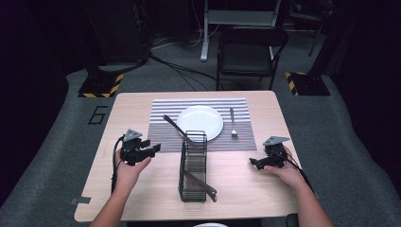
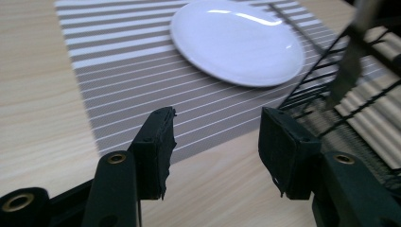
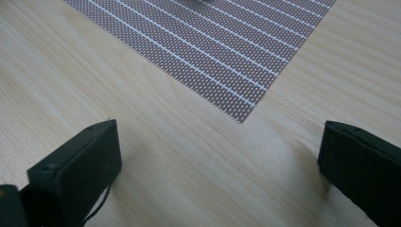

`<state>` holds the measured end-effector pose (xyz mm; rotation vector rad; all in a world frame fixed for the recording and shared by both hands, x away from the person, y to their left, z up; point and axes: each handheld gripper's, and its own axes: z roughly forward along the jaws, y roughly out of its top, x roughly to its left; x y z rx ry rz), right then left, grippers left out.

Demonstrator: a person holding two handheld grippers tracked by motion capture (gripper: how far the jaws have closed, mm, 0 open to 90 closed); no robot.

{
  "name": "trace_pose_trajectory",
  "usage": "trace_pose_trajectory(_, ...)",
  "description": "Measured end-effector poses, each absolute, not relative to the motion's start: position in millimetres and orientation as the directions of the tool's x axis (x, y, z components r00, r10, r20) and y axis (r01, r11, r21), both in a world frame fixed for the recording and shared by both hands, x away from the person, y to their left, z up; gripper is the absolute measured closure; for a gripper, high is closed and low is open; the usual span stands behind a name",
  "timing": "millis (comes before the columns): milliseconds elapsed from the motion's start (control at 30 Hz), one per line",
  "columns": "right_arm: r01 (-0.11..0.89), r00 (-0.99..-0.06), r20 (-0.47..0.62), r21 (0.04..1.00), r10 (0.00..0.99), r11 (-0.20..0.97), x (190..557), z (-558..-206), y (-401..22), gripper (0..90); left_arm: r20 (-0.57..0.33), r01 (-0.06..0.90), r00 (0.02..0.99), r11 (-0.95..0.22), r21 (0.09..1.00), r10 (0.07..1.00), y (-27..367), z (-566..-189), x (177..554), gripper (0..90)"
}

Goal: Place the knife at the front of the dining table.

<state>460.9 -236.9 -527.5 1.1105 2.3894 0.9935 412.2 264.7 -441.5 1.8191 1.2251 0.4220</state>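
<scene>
Knife (image 1: 178, 128): leans out of the wire basket (image 1: 193, 165), handle up toward the far left, long axis slanting across the mat (image 1: 161, 124) beside the plate (image 1: 200, 122).
Left gripper (image 1: 152, 151): just left of the basket, jaws half apart, nothing between them; knife near, untouched.
Right gripper (image 1: 254, 163): right of the basket, low over the table (image 1: 246, 189), jaws wide, empty.
Fork (image 1: 232, 123): on the mat, right of the plate.

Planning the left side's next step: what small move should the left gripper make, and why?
Probably ease the left gripper toward the wire basket and the utensil leaning out of its far end. Its jaws stand open with nothing between them, the fork already lies right of the plate, and that utensil is nearest.
</scene>
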Motion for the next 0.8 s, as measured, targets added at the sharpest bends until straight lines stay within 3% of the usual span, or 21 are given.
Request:
trace_pose_trajectory(167, 0.539, -0.644, -0.001, 0.709, 0.765, 0.455, 460.8, -527.4, -237.0, 0.0, -0.189, 0.552, 0.515, -0.155, 0.819, 0.836, 246.5, -426.9, 411.4, 50.4)
trace_pose_trajectory(800, 0.539, -0.644, -0.001, 0.709, 0.765, 0.455, 460.8, -527.5, -236.9, 0.0, -0.233, 0.538, 0.555, -0.131, 0.832, 0.798, 216.9, -412.9, 421.8, 54.4)
